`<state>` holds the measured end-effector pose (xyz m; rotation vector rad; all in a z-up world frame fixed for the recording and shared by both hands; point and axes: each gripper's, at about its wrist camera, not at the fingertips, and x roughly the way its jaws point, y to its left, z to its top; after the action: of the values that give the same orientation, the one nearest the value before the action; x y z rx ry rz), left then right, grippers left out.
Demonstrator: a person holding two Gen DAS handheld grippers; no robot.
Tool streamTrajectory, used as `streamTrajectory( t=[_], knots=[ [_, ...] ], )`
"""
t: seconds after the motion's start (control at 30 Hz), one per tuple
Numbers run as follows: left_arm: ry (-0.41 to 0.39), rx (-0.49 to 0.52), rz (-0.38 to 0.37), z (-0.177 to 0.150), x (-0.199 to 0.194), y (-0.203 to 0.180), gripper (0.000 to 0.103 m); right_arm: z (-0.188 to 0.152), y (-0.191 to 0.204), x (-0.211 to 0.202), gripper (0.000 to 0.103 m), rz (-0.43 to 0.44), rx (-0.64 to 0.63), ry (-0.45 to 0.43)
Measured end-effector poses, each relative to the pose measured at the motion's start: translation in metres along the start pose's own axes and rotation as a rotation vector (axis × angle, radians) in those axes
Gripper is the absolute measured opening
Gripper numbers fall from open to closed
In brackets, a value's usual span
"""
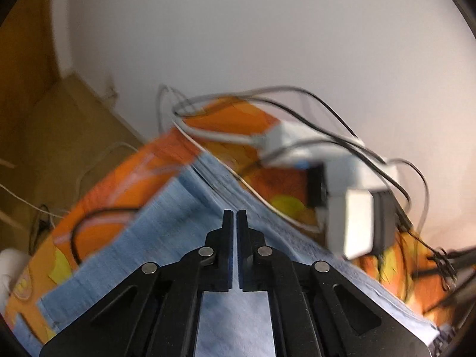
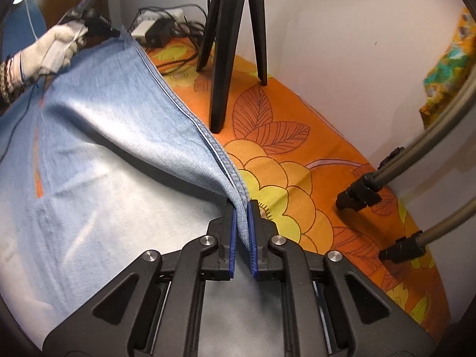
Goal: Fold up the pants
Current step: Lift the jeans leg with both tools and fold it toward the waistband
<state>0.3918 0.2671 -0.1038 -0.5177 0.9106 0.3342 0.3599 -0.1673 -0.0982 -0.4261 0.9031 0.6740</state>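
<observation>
I am holding the right gripper (image 2: 241, 208) clenched on the hemmed edge of the pants (image 2: 119, 136), the denim pinched between its blue pads (image 2: 233, 238) and running up and away from the jaws. The left gripper (image 1: 235, 217) is squeezed nearly shut; its own view is blurred, and denim is lying just under and ahead of its tips, so I cannot tell from there whether cloth is caught. In the right wrist view, though, far up and to the left of my right jaws, the gloved hand (image 2: 50, 50) is carrying that gripper at the far end of the same hem, which looks pinched there.

I am gripping the two ends of one edge, I judge, so that the edge is staying taut and straight and can be carried over as one line to make a fold. The hem is rising off the orange flowered cloth (image 2: 297, 160) between the two grippers, while the rest of the pants is sagging below and to the left of my right jaws.

Both grippers are angling steeply downward toward the surface. The tripod legs (image 2: 226, 59) are standing just beyond the hem, ahead of my right gripper, and chargers with cables (image 1: 351, 196) are lying ahead and to the right of my left one, so I am judging that the edge needs lifting clear of them.
</observation>
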Motion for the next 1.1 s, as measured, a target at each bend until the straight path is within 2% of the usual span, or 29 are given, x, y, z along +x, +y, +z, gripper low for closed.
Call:
streamTrajectory(
  t=[0.03, 0.07, 0.1, 0.27, 0.4, 0.63, 0.7, 0.73, 0.77, 0.8, 0.93, 1.1],
  knots=[
    [0.021, -0.005, -0.019, 0.0, 0.0, -0.001, 0.017, -0.001, 0.001, -0.005, 0.007, 0.005, 0.004, -0.009],
    [0.033, -0.017, -0.037, -0.001, -0.001, 0.0, 0.032, -0.003, 0.003, -0.013, 0.007, 0.008, 0.005, -0.023],
    [0.037, -0.028, -0.062, -0.002, -0.003, 0.0, 0.038, -0.005, 0.005, -0.019, 0.007, 0.012, 0.006, -0.034],
    [0.108, -0.111, -0.147, -0.007, -0.006, -0.009, 0.04, -0.014, 0.022, -0.047, 0.007, 0.024, -0.007, -0.082],
    [0.121, -0.108, -0.172, -0.018, -0.014, -0.026, 0.048, -0.03, 0.05, -0.072, 0.007, 0.046, -0.039, -0.122],
    [0.134, -0.131, -0.177, -0.024, -0.012, -0.029, 0.048, -0.063, 0.09, -0.086, 0.007, 0.066, -0.097, -0.105],
    [0.118, -0.127, -0.16, -0.026, -0.012, -0.025, 0.044, -0.064, 0.089, -0.086, 0.007, 0.062, -0.085, -0.11],
    [0.109, -0.129, -0.152, -0.026, -0.012, -0.024, 0.036, -0.065, 0.089, -0.089, 0.007, 0.061, -0.08, -0.114],
    [0.11, -0.125, -0.152, -0.027, -0.008, -0.023, 0.014, -0.066, 0.089, -0.091, 0.007, 0.057, -0.076, -0.116],
    [0.116, -0.124, -0.143, -0.027, -0.007, -0.021, 0.007, -0.066, 0.089, -0.092, 0.007, 0.052, -0.076, -0.118],
    [0.085, -0.1, -0.15, -0.03, -0.016, -0.016, 0.004, -0.065, 0.089, -0.1, 0.007, 0.02, -0.077, -0.122],
    [0.023, -0.08, -0.165, -0.029, -0.054, -0.013, 0.003, -0.055, 0.089, -0.105, 0.007, -0.046, -0.07, -0.123]
  ],
)
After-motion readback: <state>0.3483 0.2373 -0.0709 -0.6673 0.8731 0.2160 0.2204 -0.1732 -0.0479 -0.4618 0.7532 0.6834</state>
